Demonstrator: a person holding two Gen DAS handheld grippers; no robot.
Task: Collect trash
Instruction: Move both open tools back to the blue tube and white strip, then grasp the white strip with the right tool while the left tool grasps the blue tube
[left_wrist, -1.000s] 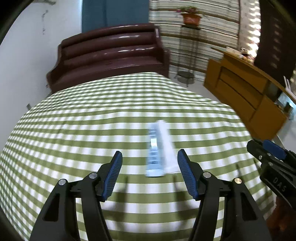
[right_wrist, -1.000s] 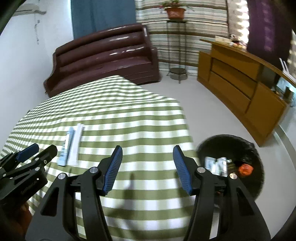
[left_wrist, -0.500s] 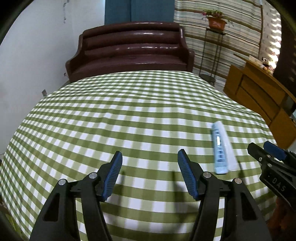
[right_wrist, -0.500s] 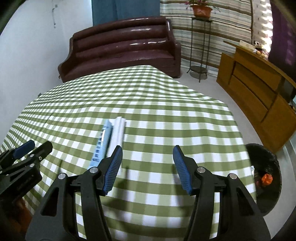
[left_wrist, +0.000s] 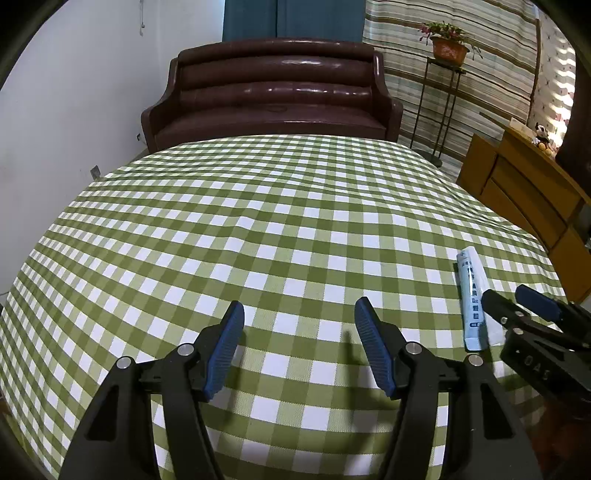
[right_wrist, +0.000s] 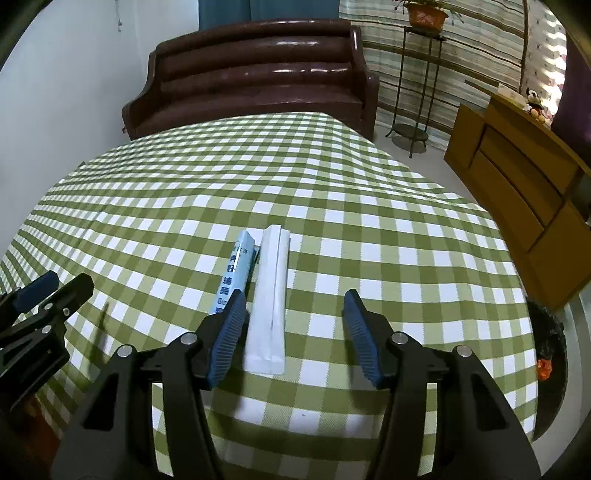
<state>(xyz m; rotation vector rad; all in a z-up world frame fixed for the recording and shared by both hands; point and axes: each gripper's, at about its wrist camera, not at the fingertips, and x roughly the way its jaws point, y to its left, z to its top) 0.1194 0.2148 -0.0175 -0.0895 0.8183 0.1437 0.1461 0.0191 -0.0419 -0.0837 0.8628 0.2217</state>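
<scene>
Two long flat pieces of trash lie side by side on the green checked tablecloth (left_wrist: 258, 221): a light blue printed packet (right_wrist: 234, 273) and a white paper wrapper (right_wrist: 267, 295). My right gripper (right_wrist: 293, 295) hovers over them, its jaws closing. The white wrapper lies between the jaws near the left pad, untouched, and the blue packet runs under that left finger. My left gripper (left_wrist: 299, 304) stands open over bare cloth, left of the packet (left_wrist: 471, 299). Each gripper shows in the other's view: the right gripper (left_wrist: 504, 293) and the left gripper (right_wrist: 70, 280).
A black-lined trash bin (right_wrist: 550, 354) with an orange scrap inside stands on the floor off the table's right edge. A dark brown sofa (right_wrist: 251, 74) sits behind the table. A wooden cabinet (right_wrist: 517, 177) and a metal plant stand (right_wrist: 410, 92) are at the right.
Both grippers have moved left across the table. The packets passed from in front of the left gripper to its right. The right gripper came from near the bin to over the packets.
</scene>
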